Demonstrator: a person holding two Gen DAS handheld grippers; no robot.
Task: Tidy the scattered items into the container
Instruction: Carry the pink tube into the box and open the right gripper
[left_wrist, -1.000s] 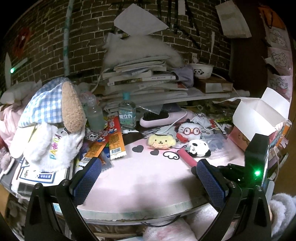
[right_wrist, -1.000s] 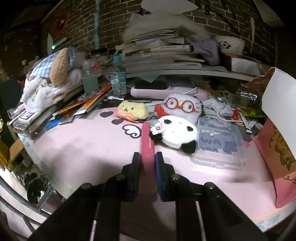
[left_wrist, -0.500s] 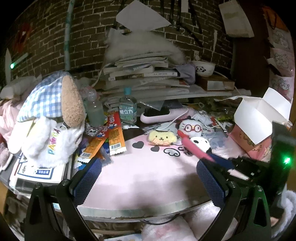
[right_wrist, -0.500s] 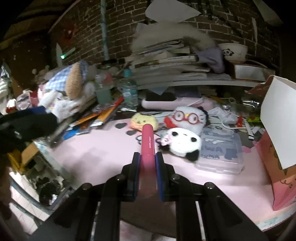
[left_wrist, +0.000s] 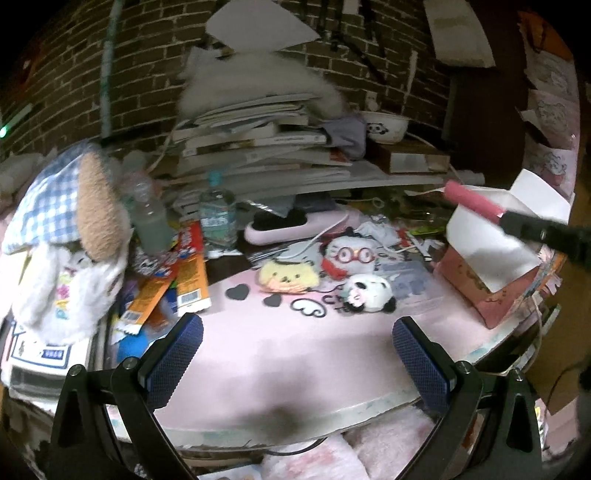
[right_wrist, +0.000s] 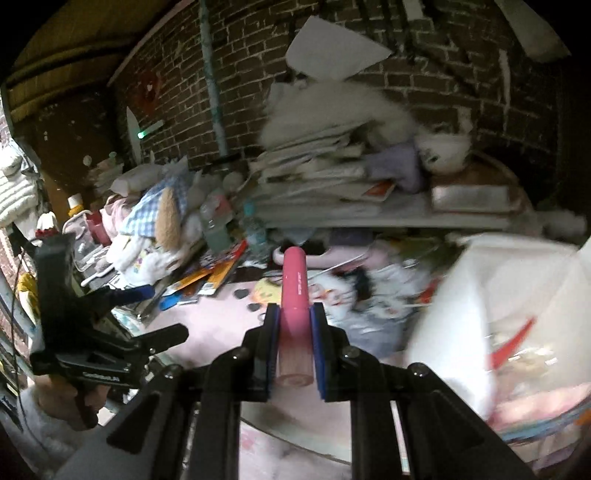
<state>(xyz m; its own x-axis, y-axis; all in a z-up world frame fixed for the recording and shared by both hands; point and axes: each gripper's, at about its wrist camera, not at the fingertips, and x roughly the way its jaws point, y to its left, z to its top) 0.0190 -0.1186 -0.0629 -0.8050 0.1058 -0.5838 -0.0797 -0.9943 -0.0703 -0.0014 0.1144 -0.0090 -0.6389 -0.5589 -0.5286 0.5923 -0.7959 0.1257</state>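
My right gripper (right_wrist: 294, 325) is shut on a pink tube (right_wrist: 294, 284) and holds it in the air. In the left wrist view the pink tube (left_wrist: 472, 202) hangs just above the open pink box with white flaps (left_wrist: 491, 254) at the table's right edge. My left gripper (left_wrist: 295, 354) is open and empty above the pink table's (left_wrist: 258, 354) front edge. A yellow dog plush (left_wrist: 288, 277), a white plush with red glasses (left_wrist: 349, 254) and a panda plush (left_wrist: 369, 293) lie on the table's middle.
A big white plush with a checked cap (left_wrist: 66, 236) sits at the left beside orange packets (left_wrist: 177, 280) and two bottles (left_wrist: 218, 214). A stack of books and papers (left_wrist: 266, 147) and a pink brush (left_wrist: 291, 225) stand behind. A clear plastic case (left_wrist: 410, 280) lies by the box.
My right gripper has lifted the pink tube off the table and carried it up and right, to just above the open box. The left gripper stays open and has hardly moved.
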